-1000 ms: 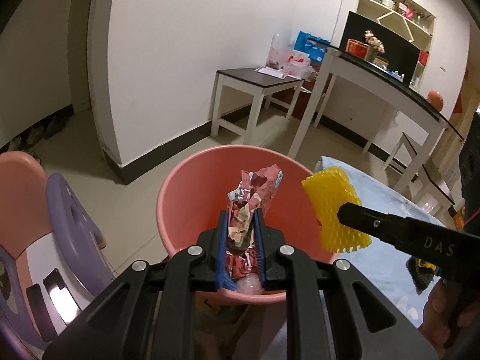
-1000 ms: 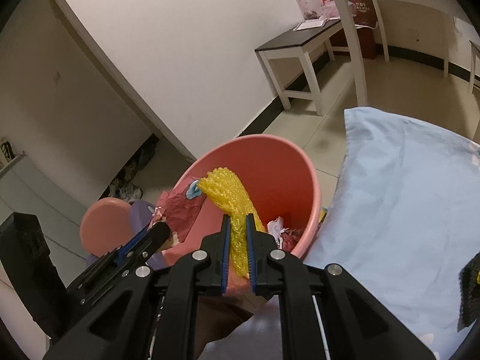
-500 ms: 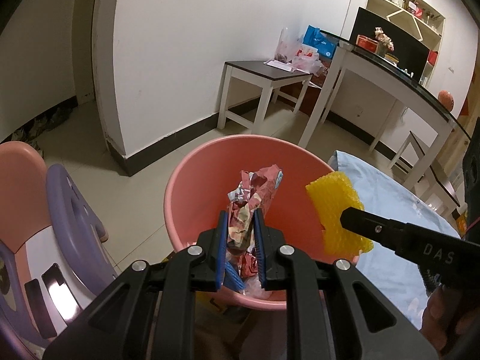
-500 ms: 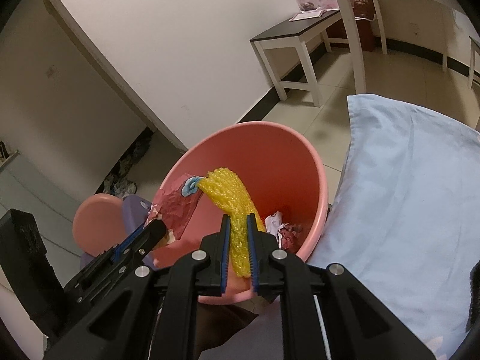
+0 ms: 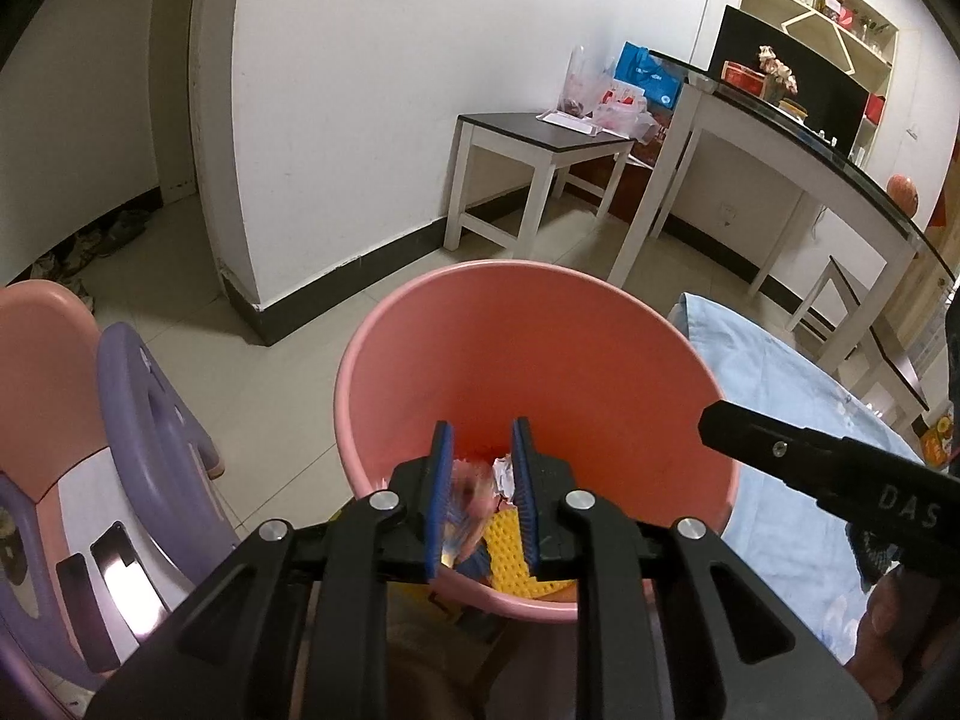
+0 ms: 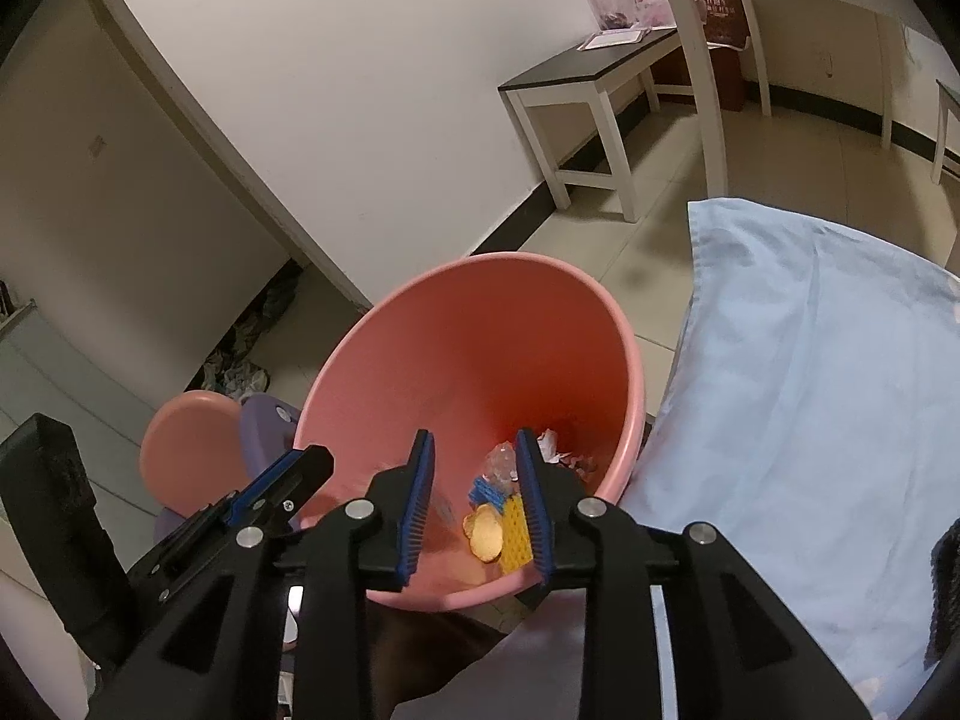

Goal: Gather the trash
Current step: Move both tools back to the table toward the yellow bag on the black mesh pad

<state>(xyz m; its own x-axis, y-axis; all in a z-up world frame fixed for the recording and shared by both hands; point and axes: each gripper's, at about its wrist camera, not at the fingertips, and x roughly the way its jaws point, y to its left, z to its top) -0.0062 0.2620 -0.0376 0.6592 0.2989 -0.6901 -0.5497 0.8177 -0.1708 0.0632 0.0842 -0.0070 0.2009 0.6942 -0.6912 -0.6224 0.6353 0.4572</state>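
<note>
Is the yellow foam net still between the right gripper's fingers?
No, the yellow net lies at the bottom of the pink bucket.

Both wrist views are looking steeply down, close above the pink bucket, sharing its interior.

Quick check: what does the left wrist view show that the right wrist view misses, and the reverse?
Only the left wrist view: the wall shelves, dark screen and a blurred red wrapper between the left gripper's opening jaws. Only the right wrist view: a round yellow piece in the bucket and the clutter on the floor. Both: the pink bucket, yellow foam net inside, blue cloth, and the right gripper, opening with nothing gripped.
</note>
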